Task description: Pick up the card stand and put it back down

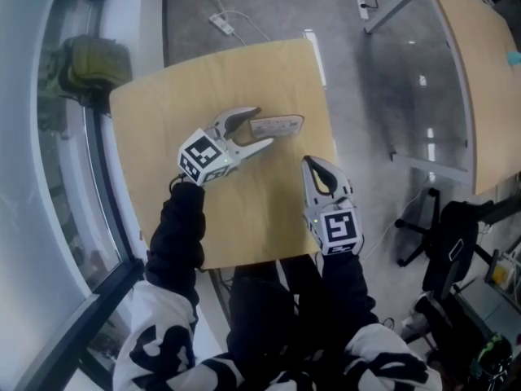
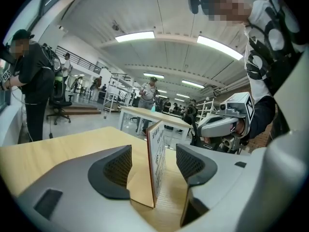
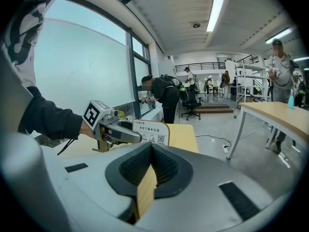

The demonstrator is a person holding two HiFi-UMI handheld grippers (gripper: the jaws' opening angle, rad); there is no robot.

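The card stand (image 1: 285, 125), a small upright printed sign, stands on the wooden table (image 1: 155, 112) toward its far side. My left gripper (image 1: 262, 127) reaches in from the left with its jaws spread on either side of the stand. In the left gripper view the card stand (image 2: 157, 153) is upright between the two pads (image 2: 118, 167), with a gap on each side and no pad pressing on it. My right gripper (image 1: 310, 163) rests shut and empty near the table's front right. From the right gripper view the card stand (image 3: 150, 132) shows beyond the left gripper (image 3: 126, 135).
A second table (image 1: 480, 72) stands to the right across grey floor, with an office chair (image 1: 444, 239) near it. A power strip (image 1: 221, 24) lies on the floor beyond the table. A glass wall and a green bag (image 1: 91, 65) border the left side. People stand in the background.
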